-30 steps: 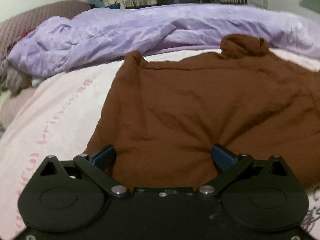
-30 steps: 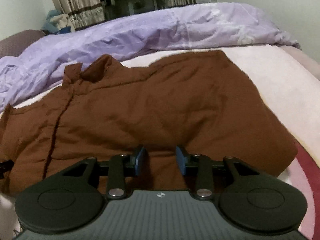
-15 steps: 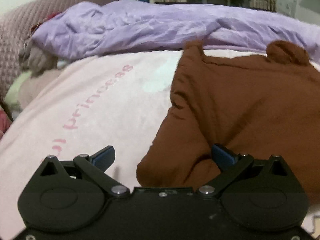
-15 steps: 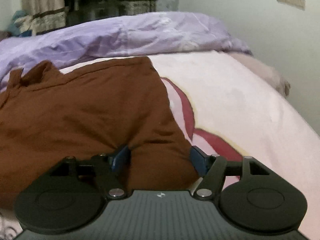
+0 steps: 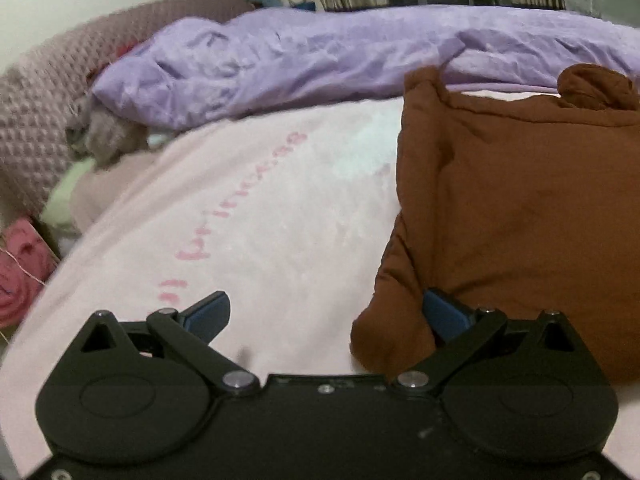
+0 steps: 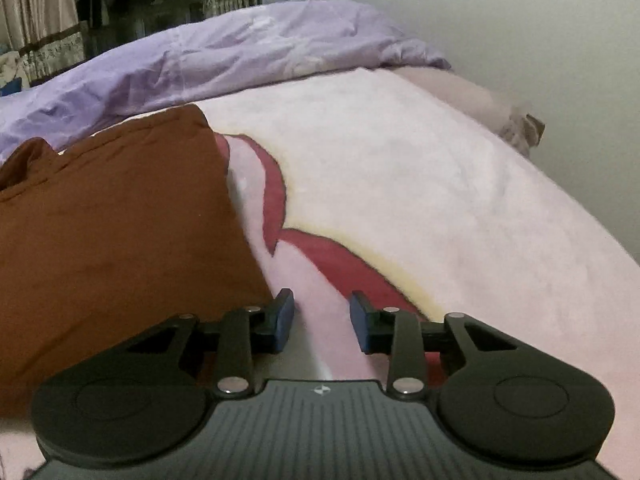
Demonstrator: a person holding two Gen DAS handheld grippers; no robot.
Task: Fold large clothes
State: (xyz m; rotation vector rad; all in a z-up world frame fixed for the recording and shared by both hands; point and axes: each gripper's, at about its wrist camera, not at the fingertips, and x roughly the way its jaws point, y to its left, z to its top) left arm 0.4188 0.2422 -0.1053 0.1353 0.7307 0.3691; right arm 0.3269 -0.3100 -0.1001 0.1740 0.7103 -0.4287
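Here the wide-open left gripper (image 5: pixel 326 314) should bite the soft brown garment (image 5: pixel 520 220) corner; the empty right gripper (image 6: pixel 322 326) is closing beside the cloth

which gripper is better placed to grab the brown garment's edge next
Left, probably. The left gripper is wide open with the brown garment corner at one pad; the right gripper, jaws closing, is over bare blanket.

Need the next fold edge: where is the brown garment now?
The brown garment lies on the pink blanket, at right in the left wrist view, below the purple duvet.
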